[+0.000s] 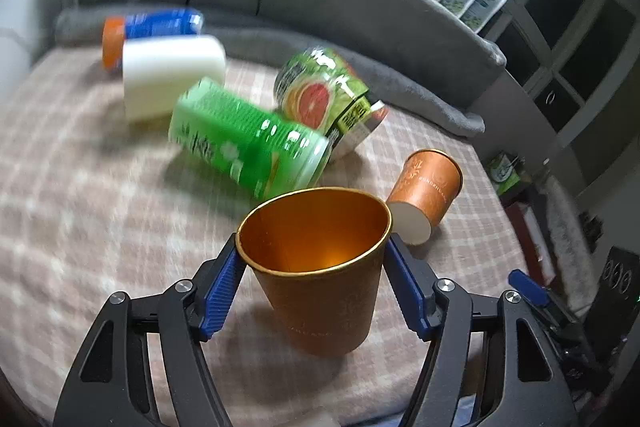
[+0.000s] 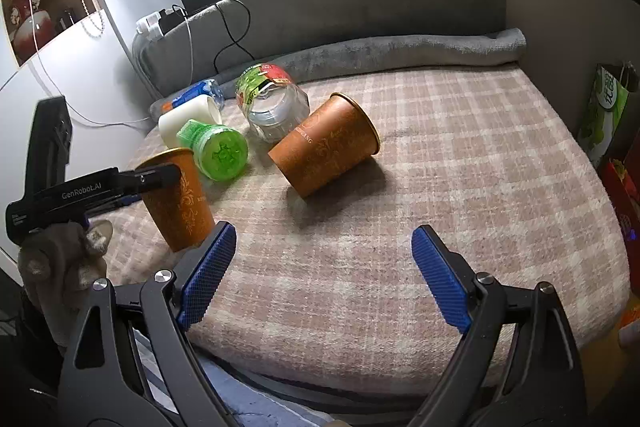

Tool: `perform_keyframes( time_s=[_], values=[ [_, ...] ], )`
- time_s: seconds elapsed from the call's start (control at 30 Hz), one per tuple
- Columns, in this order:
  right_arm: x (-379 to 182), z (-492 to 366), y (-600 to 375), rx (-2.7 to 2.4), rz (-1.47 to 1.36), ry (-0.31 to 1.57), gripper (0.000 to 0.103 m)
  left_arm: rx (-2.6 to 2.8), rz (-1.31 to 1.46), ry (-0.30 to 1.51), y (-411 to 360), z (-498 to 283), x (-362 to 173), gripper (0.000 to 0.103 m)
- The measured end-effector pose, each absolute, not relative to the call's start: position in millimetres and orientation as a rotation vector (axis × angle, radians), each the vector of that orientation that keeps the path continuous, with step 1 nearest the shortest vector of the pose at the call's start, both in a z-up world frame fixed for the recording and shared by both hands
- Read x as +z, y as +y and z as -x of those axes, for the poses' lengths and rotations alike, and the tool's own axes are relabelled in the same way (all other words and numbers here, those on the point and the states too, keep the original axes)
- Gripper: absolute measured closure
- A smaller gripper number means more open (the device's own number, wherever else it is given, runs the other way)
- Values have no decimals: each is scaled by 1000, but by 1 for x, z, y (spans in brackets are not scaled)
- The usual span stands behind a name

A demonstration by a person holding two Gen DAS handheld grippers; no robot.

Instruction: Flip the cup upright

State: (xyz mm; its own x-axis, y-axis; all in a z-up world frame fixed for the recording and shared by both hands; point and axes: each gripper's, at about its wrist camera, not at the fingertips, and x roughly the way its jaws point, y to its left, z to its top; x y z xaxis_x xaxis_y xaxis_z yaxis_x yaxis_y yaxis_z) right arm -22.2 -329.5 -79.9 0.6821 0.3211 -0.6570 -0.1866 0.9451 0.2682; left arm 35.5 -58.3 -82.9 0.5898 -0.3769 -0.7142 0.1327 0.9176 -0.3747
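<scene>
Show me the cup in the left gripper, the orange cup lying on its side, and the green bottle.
held cup [image 1: 320,301], left wrist view, on its outer wall below the rim.
lying cup [image 2: 324,151], right wrist view, on its side wall.
green bottle [image 1: 244,139], left wrist view, mid-body.

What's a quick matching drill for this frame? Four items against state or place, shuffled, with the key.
Column 1:
1. near copper cup
2. far copper cup
3. green bottle
4. right gripper

Column 2:
a. open, holding nothing
b. lying on its side on the blanket
c. upright between the left gripper fingers
d. lying beside a white cup

Pairs: 1-c, 2-b, 3-d, 4-a
</scene>
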Motion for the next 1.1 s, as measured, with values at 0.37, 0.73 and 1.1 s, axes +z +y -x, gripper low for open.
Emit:
perform_keyframes(
  time_s=[0.37, 0.73, 1.1],
  values=[
    [-84, 21, -336, 269, -211, 774, 11, -289, 162, 826, -82, -38, -77, 35],
    [-84, 21, -341, 253, -224, 773, 11, -286, 88, 747, -100, -42, -78, 35],
    [-81, 23, -340, 252, -221, 765, 11, -329, 45, 753, -104, -33, -83, 35]
  ],
)
